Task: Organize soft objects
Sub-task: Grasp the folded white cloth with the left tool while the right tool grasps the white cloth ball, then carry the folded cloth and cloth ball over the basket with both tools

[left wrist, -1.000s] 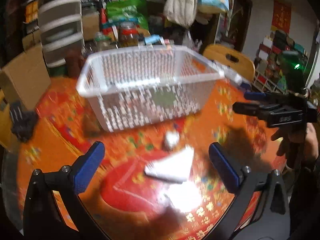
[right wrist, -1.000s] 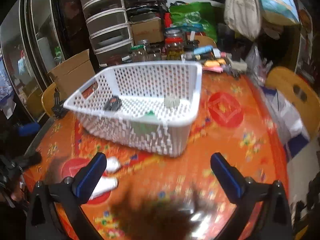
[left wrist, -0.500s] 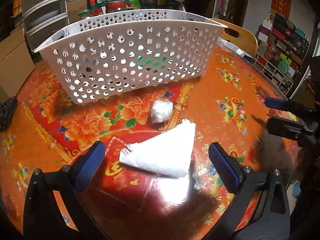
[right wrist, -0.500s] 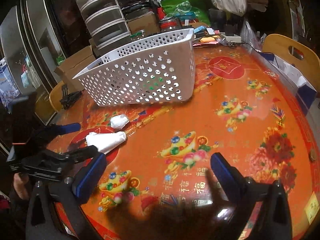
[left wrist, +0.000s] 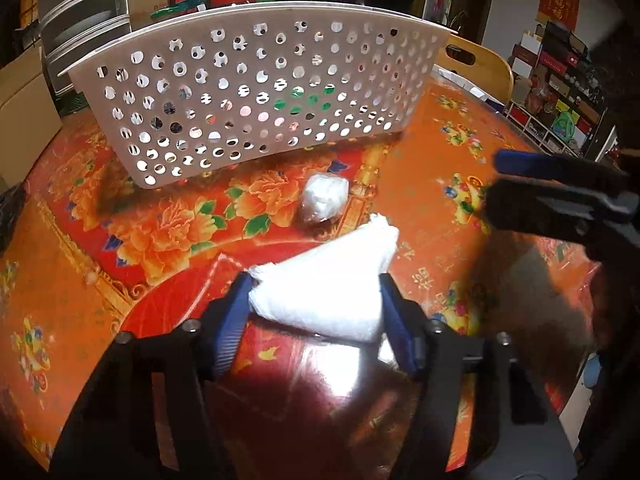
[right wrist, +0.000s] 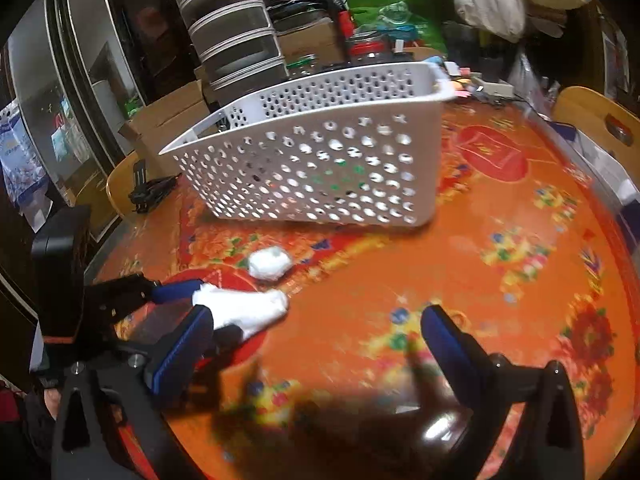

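A folded white cloth [left wrist: 328, 280] lies on the red and orange table. My left gripper [left wrist: 316, 300] has closed on its near end, one blue finger on each side; it also shows in the right wrist view [right wrist: 188, 300] gripping the cloth [right wrist: 248, 308]. A small white wrapped ball [left wrist: 324, 200] lies just beyond the cloth, also in the right wrist view [right wrist: 270, 262]. A white perforated basket [left wrist: 256, 92] stands behind it, with something green inside. My right gripper [right wrist: 316, 340] is open and empty, low over the table right of the cloth.
The round table [right wrist: 520, 280] carries a glossy floral cover. Jars, bags and drawer units [right wrist: 232, 36] crowd its far side. A wooden chair [left wrist: 476, 60] stands at the right, a cardboard box [right wrist: 168, 116] at the left. A black clip [right wrist: 152, 192] lies left of the basket.
My left gripper moved forward and down and closed its fingers on the white cloth. My right gripper came lower and nearer the cloth and stayed open.
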Action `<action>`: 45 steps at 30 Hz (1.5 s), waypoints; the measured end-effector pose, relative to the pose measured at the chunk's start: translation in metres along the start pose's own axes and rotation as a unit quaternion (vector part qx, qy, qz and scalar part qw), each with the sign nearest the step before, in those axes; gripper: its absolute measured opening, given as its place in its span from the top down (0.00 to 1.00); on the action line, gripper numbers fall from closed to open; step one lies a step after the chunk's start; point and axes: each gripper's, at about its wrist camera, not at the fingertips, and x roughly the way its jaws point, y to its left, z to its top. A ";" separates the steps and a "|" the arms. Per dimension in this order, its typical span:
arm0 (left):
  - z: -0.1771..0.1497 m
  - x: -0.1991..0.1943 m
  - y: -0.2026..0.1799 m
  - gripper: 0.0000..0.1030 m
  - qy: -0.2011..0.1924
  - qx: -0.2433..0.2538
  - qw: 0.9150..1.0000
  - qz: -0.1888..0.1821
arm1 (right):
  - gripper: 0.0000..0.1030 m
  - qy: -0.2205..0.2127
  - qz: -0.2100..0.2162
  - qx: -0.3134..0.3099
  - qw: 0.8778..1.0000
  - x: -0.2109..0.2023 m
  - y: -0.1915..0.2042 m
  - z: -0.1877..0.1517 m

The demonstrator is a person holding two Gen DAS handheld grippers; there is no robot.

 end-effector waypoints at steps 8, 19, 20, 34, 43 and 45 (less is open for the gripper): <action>-0.014 -0.012 0.023 0.48 -0.004 -0.016 1.000 0.007 | 0.00 0.040 -0.006 -0.016 0.999 0.049 0.020 0.019; -0.035 -0.038 0.058 0.48 -0.022 -0.044 0.999 0.016 | 0.22 0.071 -0.034 -0.064 0.995 0.095 0.048 0.023; -0.036 -0.040 0.058 0.48 -0.023 -0.046 0.999 0.016 | 0.25 0.072 -0.035 -0.065 0.995 0.096 0.049 0.023; -0.045 -0.052 0.070 0.48 -0.039 -0.067 0.997 0.013 | 0.59 0.070 -0.053 -0.091 0.992 0.106 0.062 0.023; -0.047 -0.061 0.064 0.48 -0.055 -0.063 0.996 0.011 | 0.61 0.044 -0.052 -0.088 0.994 0.075 0.051 0.013; -0.047 -0.066 0.061 0.48 -0.064 -0.061 0.996 0.008 | 0.61 0.036 -0.052 -0.085 0.994 0.063 0.045 0.010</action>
